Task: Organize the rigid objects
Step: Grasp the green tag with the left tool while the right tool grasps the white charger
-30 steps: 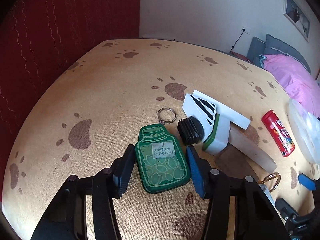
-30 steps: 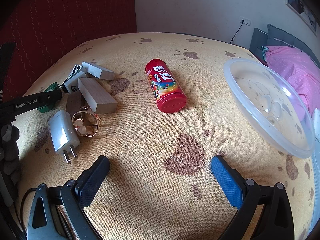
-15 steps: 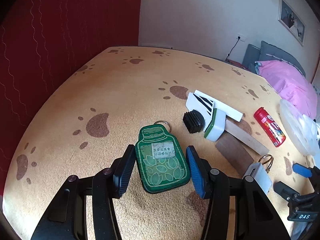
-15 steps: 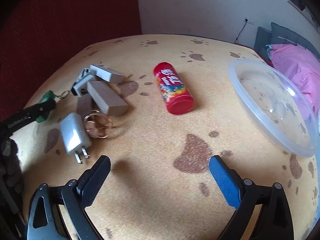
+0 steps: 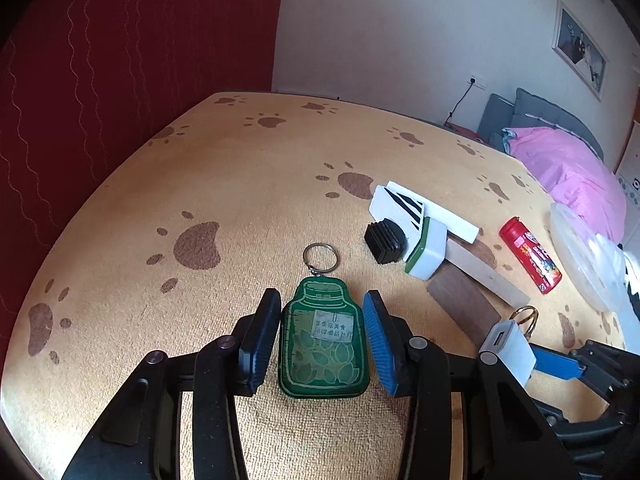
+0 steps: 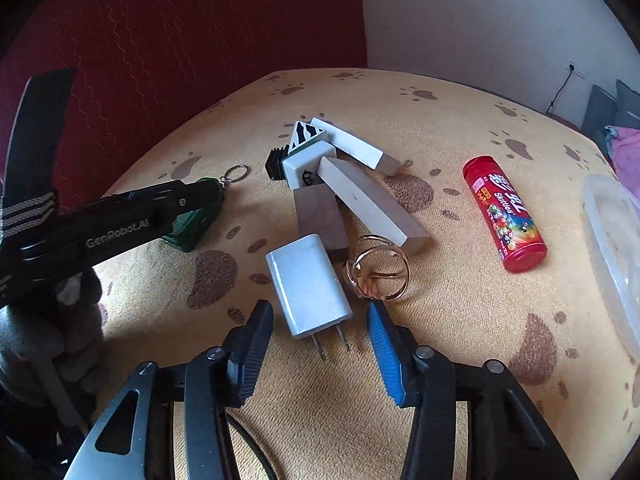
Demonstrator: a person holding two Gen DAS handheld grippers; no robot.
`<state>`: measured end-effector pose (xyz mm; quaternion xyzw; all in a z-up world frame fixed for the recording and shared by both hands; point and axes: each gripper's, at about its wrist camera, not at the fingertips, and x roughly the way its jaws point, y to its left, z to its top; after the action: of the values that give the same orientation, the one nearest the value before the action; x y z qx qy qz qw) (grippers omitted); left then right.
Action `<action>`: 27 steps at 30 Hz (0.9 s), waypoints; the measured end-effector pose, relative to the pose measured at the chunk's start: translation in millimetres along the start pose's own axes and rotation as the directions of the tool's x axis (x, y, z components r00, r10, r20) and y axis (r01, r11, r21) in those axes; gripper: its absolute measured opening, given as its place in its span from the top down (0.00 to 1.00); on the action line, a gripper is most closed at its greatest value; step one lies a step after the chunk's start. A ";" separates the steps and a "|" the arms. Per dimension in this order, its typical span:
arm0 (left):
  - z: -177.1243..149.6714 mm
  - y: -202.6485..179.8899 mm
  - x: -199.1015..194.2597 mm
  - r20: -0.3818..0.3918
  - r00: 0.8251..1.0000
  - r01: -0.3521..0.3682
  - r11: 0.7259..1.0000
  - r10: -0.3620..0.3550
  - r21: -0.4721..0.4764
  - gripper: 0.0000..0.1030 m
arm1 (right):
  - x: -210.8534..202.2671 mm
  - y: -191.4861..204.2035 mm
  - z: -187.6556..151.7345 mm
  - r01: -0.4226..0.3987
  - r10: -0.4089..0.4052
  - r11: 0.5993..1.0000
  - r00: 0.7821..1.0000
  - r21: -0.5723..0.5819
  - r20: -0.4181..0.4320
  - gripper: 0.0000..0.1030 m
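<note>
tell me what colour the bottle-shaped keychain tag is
Green, with a pale leaf pattern; clearest in the left wrist view.

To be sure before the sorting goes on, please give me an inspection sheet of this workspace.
Surface: yellow paw-print carpet, no spills seen.
Job's things: green keychain tag, white charger, red Skittles tube, wooden blocks, gold rings, black cap, clear bowl.
Clutter: nothing seen.
Tools: left tool shut on the tag, its jaws have just been closing; right tool open, straddling the charger's prongs, its jaws have just been closing.
Cables: black cable under the right tool; wall cord.
Surroundings: red curtain, pink bedding.
</note>
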<state>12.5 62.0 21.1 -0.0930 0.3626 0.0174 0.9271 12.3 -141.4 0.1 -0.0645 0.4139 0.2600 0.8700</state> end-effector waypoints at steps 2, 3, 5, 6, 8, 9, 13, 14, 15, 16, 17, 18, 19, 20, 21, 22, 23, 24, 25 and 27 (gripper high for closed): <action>-0.2 0.1 0.7 -0.003 1.000 0.002 1.000 -0.002 -0.002 0.57 | 0.2 0.9 1.9 -0.006 0.006 1.000 1.000 0.003 0.005 0.51; -0.5 -0.1 1.6 -0.006 1.000 0.001 1.000 -0.001 -0.002 0.57 | 1.3 2.1 3.0 -0.006 0.006 1.000 1.000 0.003 0.006 0.51; -1.1 0.0 6.7 -0.033 0.999 0.002 1.000 -0.002 -0.004 0.56 | 3.7 4.0 3.4 0.003 -0.003 1.000 1.000 -0.004 0.010 0.51; -1.8 0.1 9.2 -0.048 0.999 0.004 1.000 -0.004 -0.007 0.56 | 4.4 5.7 3.6 0.010 -0.010 1.000 1.000 -0.012 0.013 0.51; -2.7 -0.8 11.0 -0.058 0.998 0.003 1.000 -0.003 -0.002 0.53 | 5.4 6.9 3.8 0.027 -0.027 0.999 1.000 -0.024 0.017 0.54; -3.2 -2.0 10.8 -0.058 0.998 0.003 1.000 -0.002 0.004 0.50 | 5.2 6.9 3.5 0.033 -0.032 0.999 0.999 -0.025 0.018 0.58; -4.7 -5.6 11.7 -0.062 0.998 -0.001 1.000 0.003 0.023 0.48 | 0.2 3.6 0.6 0.024 -0.024 1.000 1.000 -0.005 0.020 0.64; -4.9 -5.5 11.6 -0.062 0.998 0.002 1.000 -0.001 0.024 0.48 | -1.8 3.1 -0.9 0.021 -0.021 1.000 1.000 0.000 0.022 0.64; -4.9 -5.1 11.7 -0.062 0.998 0.005 1.000 -0.004 0.023 0.49 | -3.7 2.2 -2.4 0.017 -0.017 1.000 1.000 0.007 0.023 0.65; -5.0 -4.9 11.6 -0.061 0.998 0.008 1.000 -0.006 0.022 0.49 | -5.8 0.7 -4.1 0.010 -0.010 1.000 1.000 0.017 0.025 0.66; -4.9 -4.3 11.5 -0.061 0.998 0.011 1.000 -0.010 0.022 0.53 | -8.5 -0.6 -5.9 0.003 -0.004 1.000 1.000 0.027 0.027 0.66; -5.0 -4.2 11.3 -0.059 0.998 0.015 1.000 -0.014 0.021 0.57 | -11.5 -2.5 -7.6 -0.005 0.003 0.999 0.999 0.038 0.032 0.67; -5.3 -4.0 10.9 -0.058 0.998 0.024 1.000 -0.022 0.019 0.57 | -14.5 -4.1 -8.9 -0.012 0.010 0.999 0.999 0.049 0.037 0.67; -5.1 -3.5 10.5 -0.056 0.998 0.029 0.999 -0.028 0.017 0.57 | -18.1 -5.8 -10.4 -0.019 0.016 0.998 0.999 0.061 0.043 0.67; -5.0 -3.4 9.8 -0.053 0.998 0.033 0.999 -0.033 0.016 0.57 | -21.7 -7.5 -11.7 -0.022 0.019 0.997 0.999 0.072 0.049 0.67; -5.2 -3.3 8.8 -0.049 0.998 0.038 0.999 -0.038 0.015 0.57 | -25.2 -9.0 -12.9 -0.024 0.019 0.996 0.998 0.081 0.056 0.67; -5.2 -3.6 7.6 -0.044 0.998 0.042 0.999 -0.041 0.015 0.57 | -28.7 -11.0 -14.0 -0.025 0.019 0.996 0.998 0.090 0.063 0.67; -5.3 -4.1 5.8 -0.037 0.998 0.045 0.999 -0.044 0.016 0.57 | -32.2 -12.9 -15.1 -0.027 0.020 0.995 0.997 0.099 0.070 0.67; -5.2 -4.7 4.0 -0.029 0.998 0.047 0.999 -0.047 0.018 0.57 | -35.4 -14.8 -16.1 -0.031 0.023 0.994 0.997 0.107 0.076 0.67; -5.3 -6.4 -0.3 -0.016 0.998 0.055 0.998 -0.055 0.021 0.57 | -41.4 -18.2 -18.7 -0.026 0.015 0.993 0.996 0.119 0.086 0.67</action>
<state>9.4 54.8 18.5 -0.0933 0.3672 -0.0126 0.9253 -13.0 -179.6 17.3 0.0031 0.3921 0.2462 0.8864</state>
